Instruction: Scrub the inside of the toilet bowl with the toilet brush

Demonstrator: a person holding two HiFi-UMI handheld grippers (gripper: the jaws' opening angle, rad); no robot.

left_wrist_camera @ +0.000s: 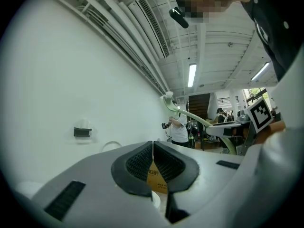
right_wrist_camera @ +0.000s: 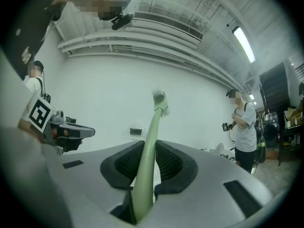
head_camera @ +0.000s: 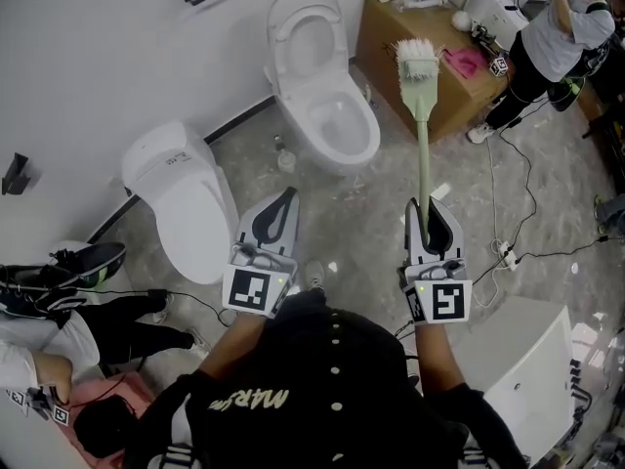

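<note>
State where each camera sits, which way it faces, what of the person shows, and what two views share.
Head view: on the person's head, facing steeply down at the open toilet; shows dark top, left claw, right claw.
Left gripper view: on the left claw, facing up along shut jaws at wall and ceiling; dark top upper right.
Right gripper view: on the right claw, facing up along jaws shut on the toilet brush; dark top upper left.
Shared: both gripper views show the toilet brush.
</note>
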